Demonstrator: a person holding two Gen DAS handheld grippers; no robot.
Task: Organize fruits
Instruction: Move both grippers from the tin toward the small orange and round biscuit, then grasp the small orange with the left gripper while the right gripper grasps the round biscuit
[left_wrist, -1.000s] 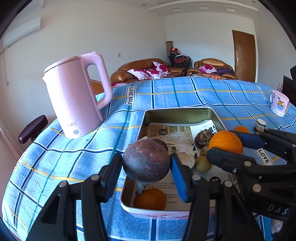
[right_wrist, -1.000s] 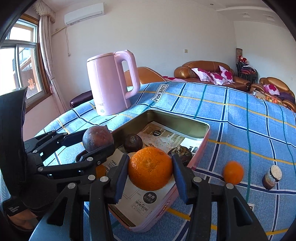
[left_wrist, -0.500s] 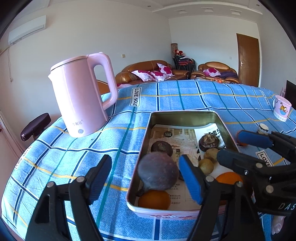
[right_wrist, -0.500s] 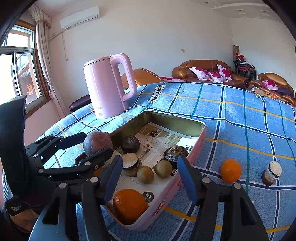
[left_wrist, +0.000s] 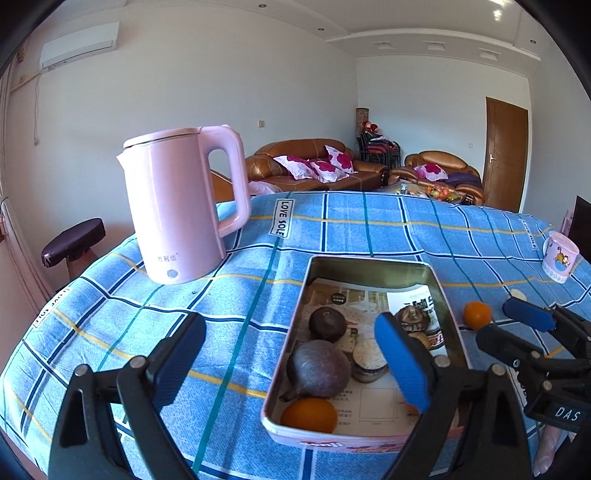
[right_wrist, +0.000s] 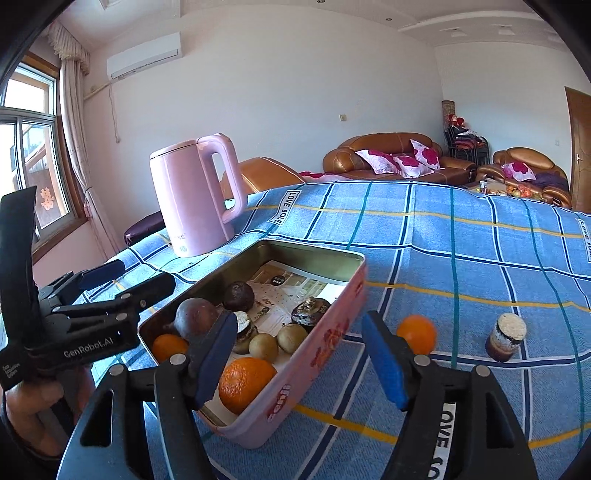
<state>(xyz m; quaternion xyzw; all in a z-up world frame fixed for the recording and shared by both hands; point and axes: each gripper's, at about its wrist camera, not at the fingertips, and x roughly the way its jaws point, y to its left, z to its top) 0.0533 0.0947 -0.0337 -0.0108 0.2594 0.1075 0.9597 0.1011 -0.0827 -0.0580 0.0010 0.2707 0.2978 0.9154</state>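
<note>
A pink tin tray (left_wrist: 369, 260) (right_wrist: 325, 350) lined with paper holds several fruits. A large purple fruit (left_wrist: 319, 369) (right_wrist: 195, 317) lies in its near left part beside an orange (left_wrist: 308, 415) (right_wrist: 168, 347). A bigger orange (right_wrist: 246, 384) lies at the tray's near end. My left gripper (left_wrist: 291, 362) is open and empty above the tray's left edge. My right gripper (right_wrist: 299, 354) is open and empty over the tray's right wall. A small orange (right_wrist: 416, 334) (left_wrist: 477, 314) sits on the cloth right of the tray.
A pink kettle (left_wrist: 181, 206) (right_wrist: 195, 199) stands at the back left on the blue checked tablecloth (left_wrist: 351, 221). A small dark jar (right_wrist: 505, 336) stands right of the loose orange. A printed mug (left_wrist: 559, 256) is at the far right.
Both grippers opened and released their fruit: the purple fruit and the big orange dropped into the tray. Both grippers have drawn back and up from the tray.
</note>
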